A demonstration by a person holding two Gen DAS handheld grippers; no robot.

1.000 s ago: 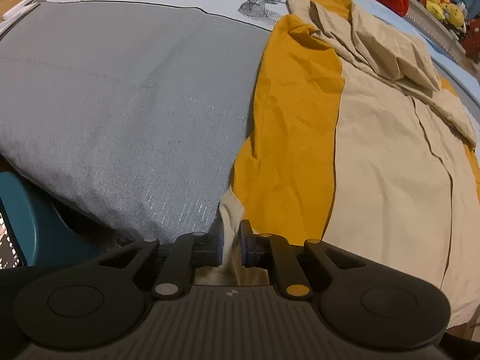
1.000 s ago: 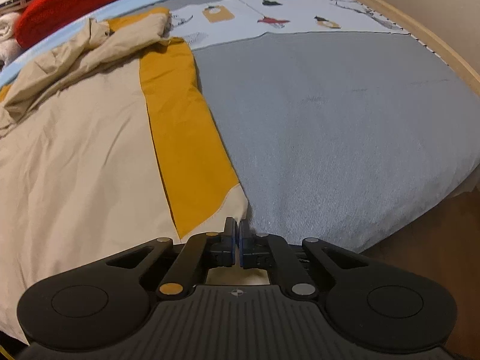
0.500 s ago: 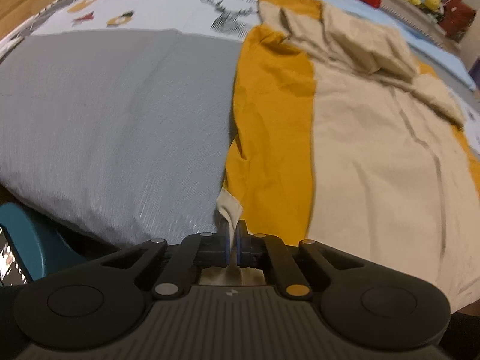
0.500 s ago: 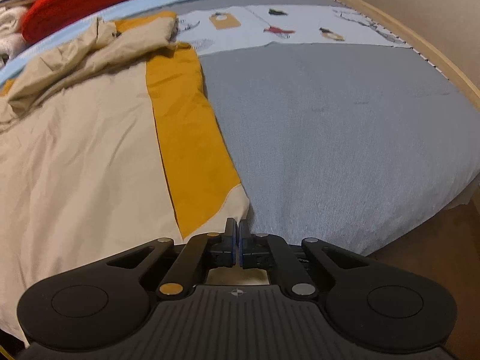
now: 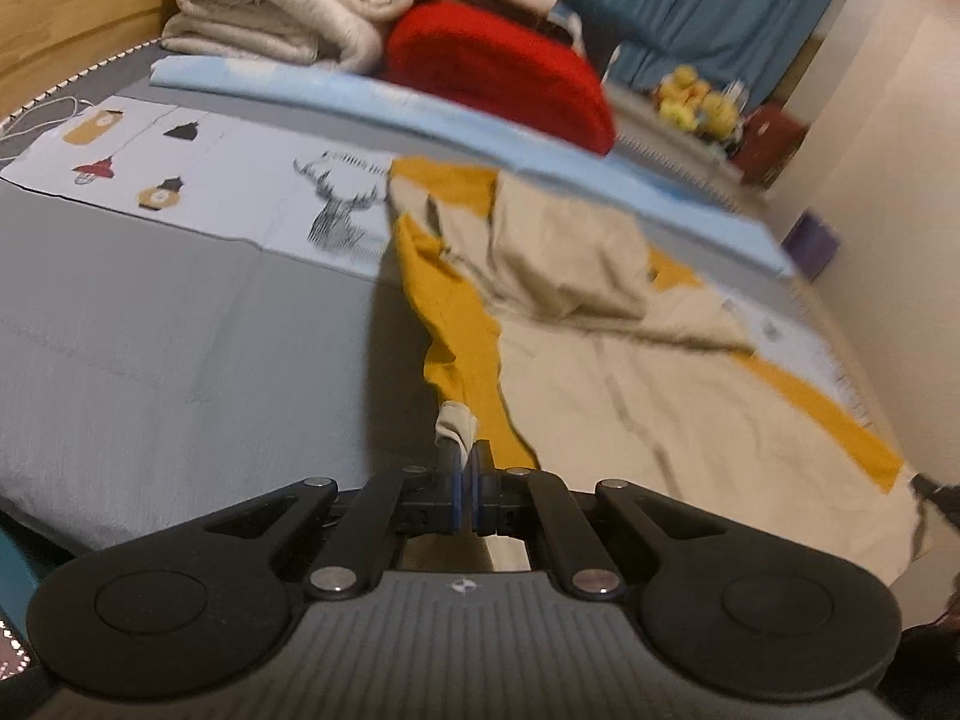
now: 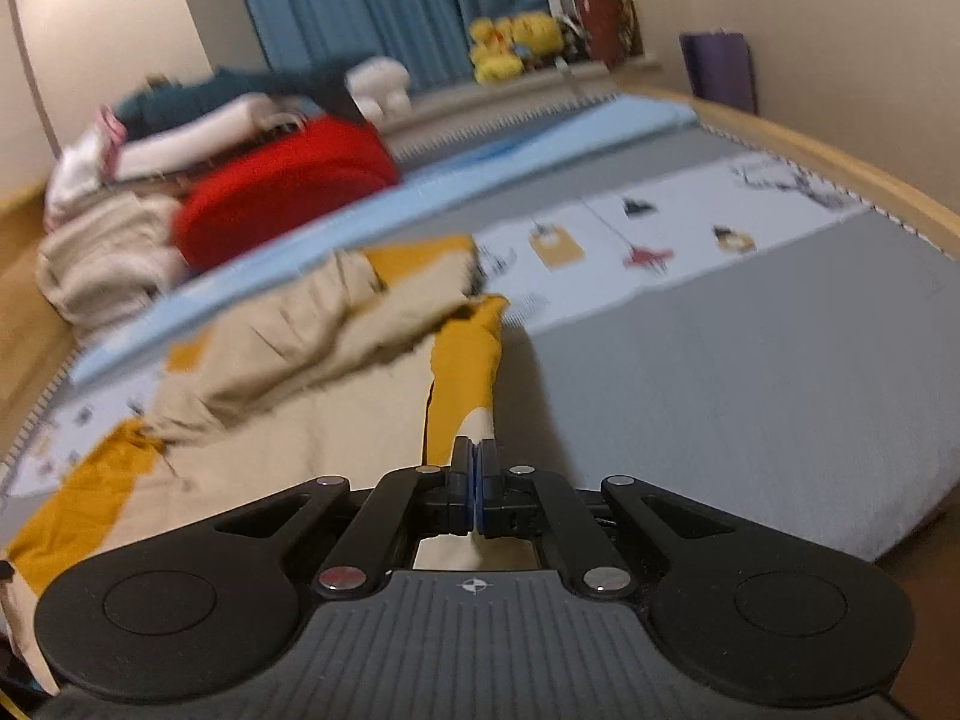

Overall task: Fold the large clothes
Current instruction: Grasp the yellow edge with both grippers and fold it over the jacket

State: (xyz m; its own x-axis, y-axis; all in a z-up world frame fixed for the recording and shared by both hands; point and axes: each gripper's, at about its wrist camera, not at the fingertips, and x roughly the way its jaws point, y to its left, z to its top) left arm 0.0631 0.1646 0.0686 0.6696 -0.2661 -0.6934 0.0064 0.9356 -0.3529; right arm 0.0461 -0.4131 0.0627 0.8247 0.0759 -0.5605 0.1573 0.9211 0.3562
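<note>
Status: early stage, first fold not yet laid.

Left gripper: jaws closed almost fully, clamped on a beige corner of the garment; pinched tab of cloth visible just above the pads, lower centre of the left wrist view. Jaws closing onto that corner within the last moment, cloth between them.

Right gripper: jaws fully closed on the opposite near corner of the garment, where beige meets the mustard side panel, lower centre of the right wrist view.

Location of the garment: spread on the grey bed cover, occupying centre and right of the left wrist view, centre and left of the right wrist view. Near edge raised off the cover between both grips, cloth drawn taut from each pinch toward the far end. Far end bunched in a crumpled beige heap, upper centre of both views, close to the pale blue strip. Rest of the body flat on the cover, lightly creased.

Done: both near corners secured; near hem lifted.

Left, as a judgement: carrying the hem toward the far end, laying it down square, releasing, smoothing, then further folds. Bunched far end likely needing flattening first or afterwards. Sleeves not clearly distinguishable; state impossible to tell.

Nearby, unrelated: red cushion and folded towels, upper part of the frame.
</note>
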